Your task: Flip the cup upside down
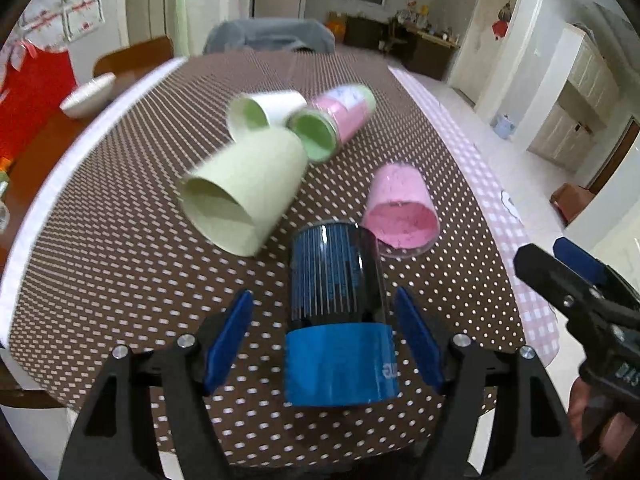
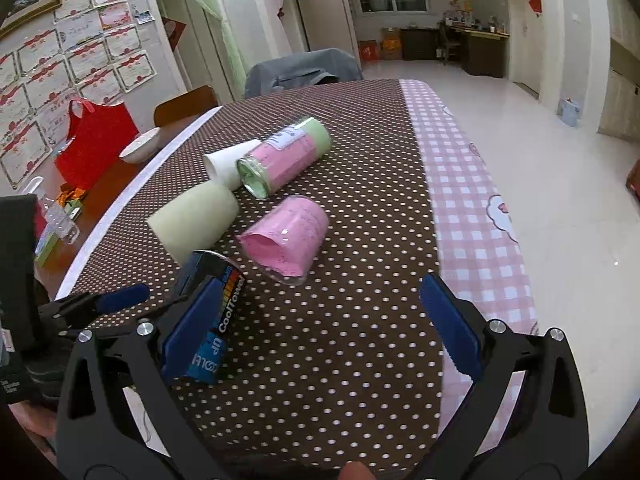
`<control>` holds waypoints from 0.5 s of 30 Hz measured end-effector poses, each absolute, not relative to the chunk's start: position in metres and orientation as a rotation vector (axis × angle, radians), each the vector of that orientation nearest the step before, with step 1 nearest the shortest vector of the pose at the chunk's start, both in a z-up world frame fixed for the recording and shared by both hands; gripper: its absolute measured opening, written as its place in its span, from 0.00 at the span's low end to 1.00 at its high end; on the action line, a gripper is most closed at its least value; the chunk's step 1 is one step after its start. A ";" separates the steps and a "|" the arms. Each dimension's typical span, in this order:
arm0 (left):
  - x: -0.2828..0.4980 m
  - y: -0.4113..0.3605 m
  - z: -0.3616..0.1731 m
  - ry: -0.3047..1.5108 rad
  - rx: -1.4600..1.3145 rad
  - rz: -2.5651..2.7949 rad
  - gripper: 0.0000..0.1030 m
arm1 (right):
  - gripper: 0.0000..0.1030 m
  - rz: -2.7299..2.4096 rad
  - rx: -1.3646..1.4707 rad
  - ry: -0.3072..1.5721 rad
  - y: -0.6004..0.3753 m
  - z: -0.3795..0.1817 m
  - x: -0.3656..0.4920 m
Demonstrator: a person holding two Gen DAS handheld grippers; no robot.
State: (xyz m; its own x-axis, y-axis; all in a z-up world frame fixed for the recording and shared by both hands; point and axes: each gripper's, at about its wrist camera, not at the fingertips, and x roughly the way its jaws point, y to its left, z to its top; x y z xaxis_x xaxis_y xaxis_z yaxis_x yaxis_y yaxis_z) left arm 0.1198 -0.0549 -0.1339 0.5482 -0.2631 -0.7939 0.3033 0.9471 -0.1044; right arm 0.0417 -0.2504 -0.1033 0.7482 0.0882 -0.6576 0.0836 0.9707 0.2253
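A blue and black cup (image 1: 336, 280) lies on its side on the dotted brown tablecloth (image 1: 120, 280), its blue band towards me. My left gripper (image 1: 324, 304) stands open astride it, both blue pads a little clear of its sides. In the right wrist view the same cup (image 2: 230, 304) lies just behind the left finger of my right gripper (image 2: 316, 304), which is open over bare cloth. The right gripper (image 1: 544, 256) also shows at the far right of the left wrist view. The left gripper (image 2: 112, 300) shows at the right wrist view's left edge.
Other cups lie on their sides beyond: a light green cup (image 1: 244, 188), a white cup (image 1: 272, 108), a tall pink and green glass (image 1: 336, 120) and a pink cup (image 1: 400, 208). A white bowl (image 1: 88, 96) and a red bag (image 2: 96, 140) stand left. Pink checked cloth (image 2: 460, 200) covers the table's right edge.
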 end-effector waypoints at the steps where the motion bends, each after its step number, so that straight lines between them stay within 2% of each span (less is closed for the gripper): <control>1: 0.116 -0.049 -0.129 0.917 0.050 -0.327 0.70 | 0.94 0.015 0.253 0.727 -0.248 -0.102 0.042; 7: 0.104 -0.024 -0.096 0.811 0.051 -0.245 0.70 | 0.94 0.102 0.282 0.750 -0.231 -0.093 0.051; 15: 0.091 0.015 -0.079 0.754 0.021 -0.184 0.70 | 0.94 0.180 0.287 0.796 -0.203 -0.089 0.064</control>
State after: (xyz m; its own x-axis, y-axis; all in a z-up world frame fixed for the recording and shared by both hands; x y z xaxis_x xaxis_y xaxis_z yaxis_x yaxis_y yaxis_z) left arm 0.0910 0.0151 -0.0788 0.7137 -0.1588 -0.6822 0.1736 0.9837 -0.0475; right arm 0.0644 -0.2026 -0.0888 0.6871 0.2659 -0.6761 -0.0516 0.9461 0.3197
